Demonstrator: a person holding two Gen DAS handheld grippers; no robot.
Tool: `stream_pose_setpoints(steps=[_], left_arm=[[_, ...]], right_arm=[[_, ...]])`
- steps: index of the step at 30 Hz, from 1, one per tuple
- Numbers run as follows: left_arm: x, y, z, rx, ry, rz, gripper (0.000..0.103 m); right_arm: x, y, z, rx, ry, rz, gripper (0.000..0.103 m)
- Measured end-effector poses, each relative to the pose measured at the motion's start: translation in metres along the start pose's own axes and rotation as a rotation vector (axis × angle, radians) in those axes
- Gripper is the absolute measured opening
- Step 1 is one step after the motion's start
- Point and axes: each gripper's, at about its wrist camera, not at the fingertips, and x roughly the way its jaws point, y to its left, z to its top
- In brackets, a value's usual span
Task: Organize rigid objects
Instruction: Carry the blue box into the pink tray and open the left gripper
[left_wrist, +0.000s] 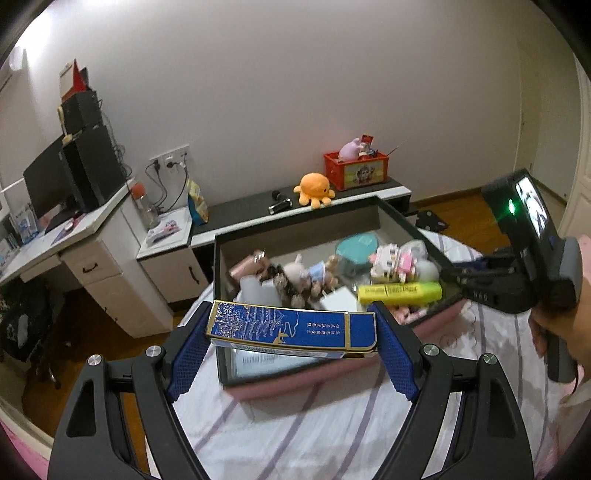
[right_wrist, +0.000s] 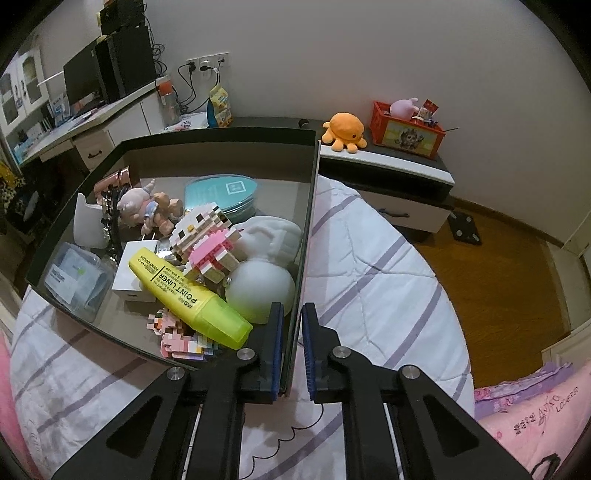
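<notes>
Blue box (left_wrist: 291, 330), gold-trimmed and flat, pinched endwise in left hand-held gripper (left_wrist: 293, 332), held above near end of dark tray (right_wrist: 221, 134) on striped bed (right_wrist: 369, 258). Crowded beneath: yellow highlighter (right_wrist: 188, 295), pink block figure (right_wrist: 210, 243), white ball (right_wrist: 260, 290), plush toys. Right hand-held gripper (right_wrist: 291, 332) pressed together on tray's right wall. Printing on box too small to read; underside hidden.
</notes>
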Motion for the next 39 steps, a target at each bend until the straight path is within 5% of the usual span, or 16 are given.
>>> stream_pose_setpoints(steps=[10,26,36,39], left_arm=[[0.058,-0.014,0.049,0.044,0.052,-0.022,0.084],[0.17,-0.038,0.073,0.043,0.232,-0.097,0.084],[0.197,-0.014,0.064,-0.035,0.249,0.08,0.084],[0.201,-0.013,0.062,-0.048,0.258,0.048,0.084]], right_arm=[[0.004,0.001,0.002,0.003,0.009,0.01,0.01],[0.019,-0.006,0.02,0.002,0.048,0.032,0.01],[0.018,-0.008,0.022,-0.006,0.051,0.038,0.01],[0.019,-0.008,0.022,-0.006,0.05,0.038,0.011]])
